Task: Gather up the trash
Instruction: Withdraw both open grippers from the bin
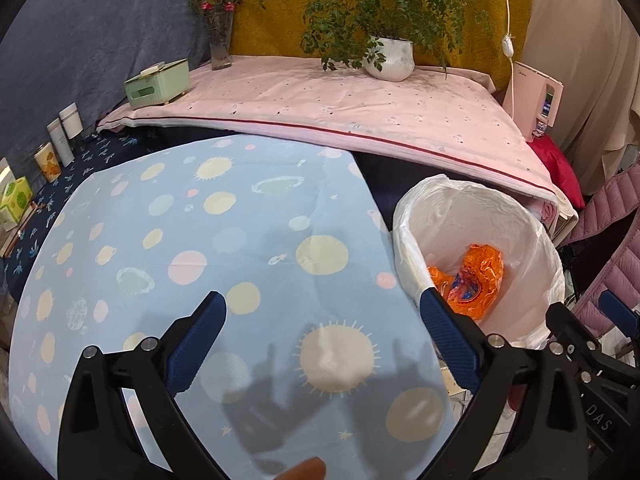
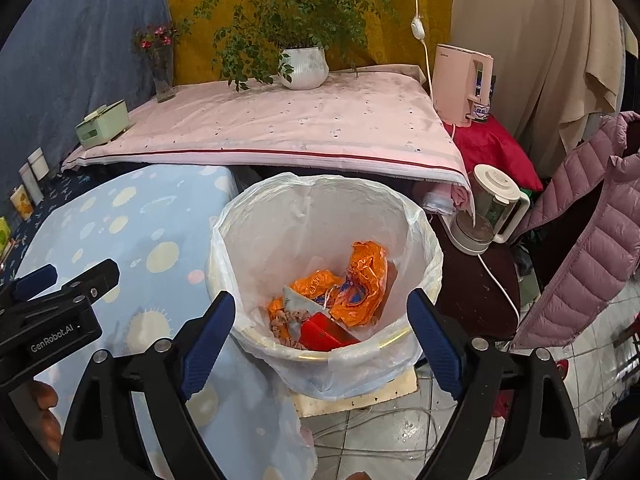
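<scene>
Both tools spread, empty; trash in bin, red box probably.

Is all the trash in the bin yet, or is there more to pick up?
Looks nearly done. The lined trash bin already holds an orange wrapper, a red box and other scraps. Nothing is in hand: the left gripper hangs open over the spotted blue tablecloth, and the right gripper is open above the bin. No loose trash shows on the cloth, so little seems left.
</scene>
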A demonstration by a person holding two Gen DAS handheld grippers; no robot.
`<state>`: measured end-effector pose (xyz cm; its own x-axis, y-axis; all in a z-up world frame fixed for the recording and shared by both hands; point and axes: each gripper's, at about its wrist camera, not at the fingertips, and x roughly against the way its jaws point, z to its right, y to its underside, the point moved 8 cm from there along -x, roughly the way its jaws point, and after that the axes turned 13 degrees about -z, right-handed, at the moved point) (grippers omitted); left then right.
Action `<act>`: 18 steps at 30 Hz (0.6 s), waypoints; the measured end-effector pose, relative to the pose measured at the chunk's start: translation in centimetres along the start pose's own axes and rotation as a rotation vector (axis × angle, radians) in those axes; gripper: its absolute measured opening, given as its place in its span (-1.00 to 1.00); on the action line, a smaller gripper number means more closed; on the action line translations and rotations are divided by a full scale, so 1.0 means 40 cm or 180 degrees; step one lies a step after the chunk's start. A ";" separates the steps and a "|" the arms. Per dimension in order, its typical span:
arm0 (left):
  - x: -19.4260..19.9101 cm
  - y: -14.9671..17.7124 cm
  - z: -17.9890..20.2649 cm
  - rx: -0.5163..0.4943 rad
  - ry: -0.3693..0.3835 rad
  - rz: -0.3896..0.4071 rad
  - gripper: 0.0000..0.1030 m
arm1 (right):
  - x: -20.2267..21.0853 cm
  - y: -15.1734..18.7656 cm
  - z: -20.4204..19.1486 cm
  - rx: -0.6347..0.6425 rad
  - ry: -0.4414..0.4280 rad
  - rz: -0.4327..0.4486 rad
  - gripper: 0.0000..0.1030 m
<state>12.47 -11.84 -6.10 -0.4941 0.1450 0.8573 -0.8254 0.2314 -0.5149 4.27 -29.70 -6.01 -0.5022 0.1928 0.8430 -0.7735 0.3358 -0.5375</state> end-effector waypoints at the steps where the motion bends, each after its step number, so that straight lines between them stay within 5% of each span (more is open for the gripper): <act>1: -0.002 0.006 -0.004 0.0012 -0.0002 -0.0014 0.81 | -0.002 0.004 -0.001 0.0006 0.0002 -0.0018 0.67; 3: -0.005 0.017 -0.012 0.0037 -0.0012 -0.0039 0.81 | -0.010 0.013 -0.006 0.0042 -0.0011 -0.0076 0.89; 18: -0.002 0.049 -0.033 0.0155 -0.0078 -0.0047 0.86 | -0.010 0.056 -0.023 0.0194 0.0058 -0.0111 0.87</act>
<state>11.25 -10.12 -7.18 -0.4877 0.1182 0.8650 -0.8447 0.1862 -0.5017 3.11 -28.17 -7.53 -0.4678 0.1990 0.8611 -0.8128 0.2858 -0.5076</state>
